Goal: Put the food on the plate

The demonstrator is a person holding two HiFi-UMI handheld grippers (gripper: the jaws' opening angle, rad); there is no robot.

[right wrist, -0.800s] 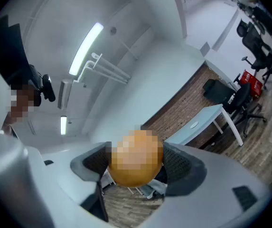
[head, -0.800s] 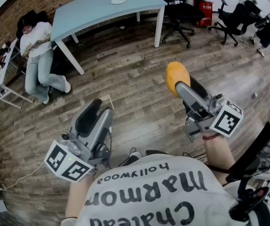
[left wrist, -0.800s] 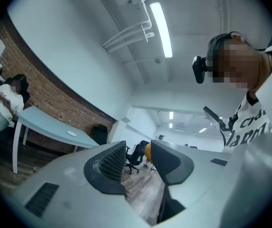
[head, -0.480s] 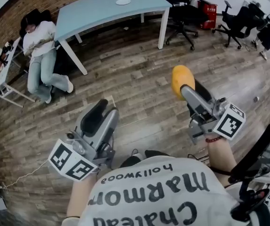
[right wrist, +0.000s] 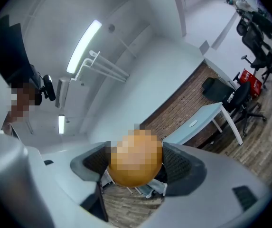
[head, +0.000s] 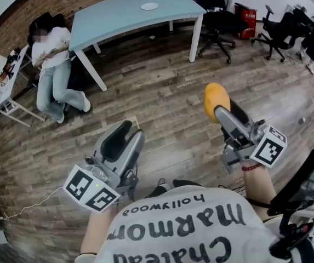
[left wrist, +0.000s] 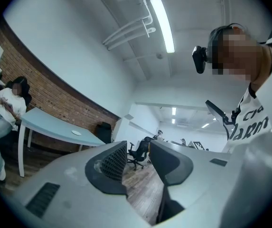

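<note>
Carrying stage, food in hand, plate not yet reached.

Right gripper (head: pixel 220 108) held out ahead of the person at about waist height, pointing roughly level; its jaws are clamped on the food (right wrist: pixel 135 158), a rounded orange-yellow piece gripped on both sides by the ribbed pads, most of it sticking out past the tips; grip looks square and centred, though what kind of food it is I cannot tell.

Left gripper (head: pixel 125 131) held out on the other side, lower and nearer the body; jaws apart, nothing between them, only wooden floor (head: pixel 162 92) and distant office chairs (left wrist: pixel 138 151) showing through the gap.

Plate (head: pixel 149 6): small, white, lying flat on the pale blue table (head: pixel 118 15) across the room, well apart from both grippers; open floor between; a seated person (head: pixel 50 59) by the brick wall beside the table's far end, off the direct line.

Judgement: the pick is done and the transfer is what remains. Next move calls for walking the food over to the table with the right-hand grip kept firm, bringing it above the plate, lowering until it rests on the plate, then parting the jaws. Rounded shape could roll once released, so setting it down near the plate's middle seems wise; left gripper appears to have no part to play.
</note>
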